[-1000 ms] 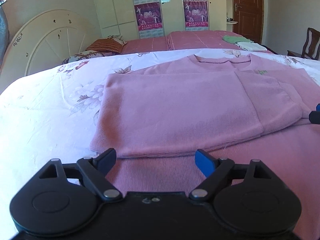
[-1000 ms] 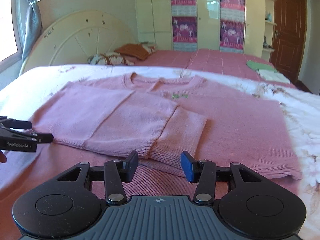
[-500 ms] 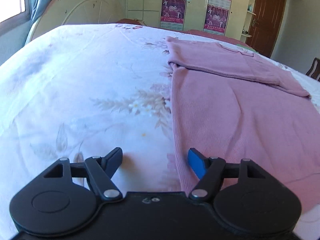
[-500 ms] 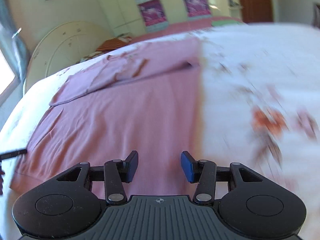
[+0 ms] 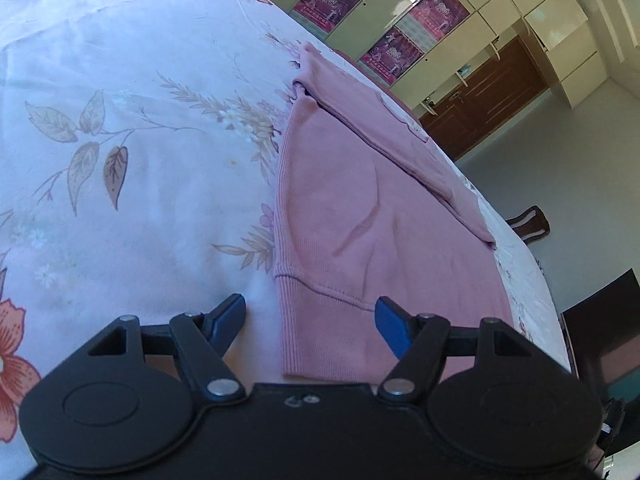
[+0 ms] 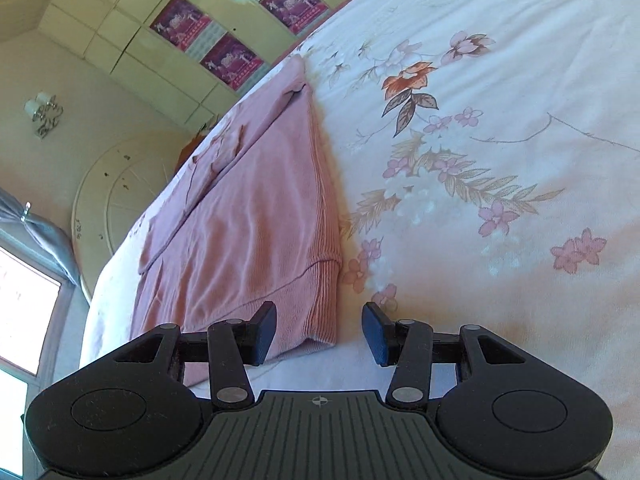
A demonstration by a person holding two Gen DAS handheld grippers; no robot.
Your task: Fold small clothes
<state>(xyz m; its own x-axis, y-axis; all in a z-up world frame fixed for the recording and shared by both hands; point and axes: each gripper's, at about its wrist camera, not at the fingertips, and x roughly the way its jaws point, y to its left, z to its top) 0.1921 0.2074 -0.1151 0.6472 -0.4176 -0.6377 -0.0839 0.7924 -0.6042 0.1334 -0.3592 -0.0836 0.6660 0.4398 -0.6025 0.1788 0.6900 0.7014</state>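
Left wrist view: pink sweater lies flat on the floral bedspread, sleeves folded in across the body. Its long axis runs away from the camera toward the far upper right. The ribbed hem corner sits directly ahead of the left gripper, between the two fingers but not touched by either. Fingers stand apart, nothing clamped. The hem's outer edge falls nearer the left finger; most of the cloth lies toward the right finger and beyond.

Right wrist view: same sweater, seen from its other bottom corner. The right gripper has its fingers apart and empty; the corner lies between them, close to the left finger and partly behind it, bare bedspread under the right one. Long axis runs up and left toward the headboard.

Judgement: each hand is set at its own hem corner, both about equally near; the coming pinch depends on the hem lying between the pads.

Surface: soft, quilted, slightly wrinkled; the knit may drag. Room: wardrobe doors with posters, brown door, window at left.
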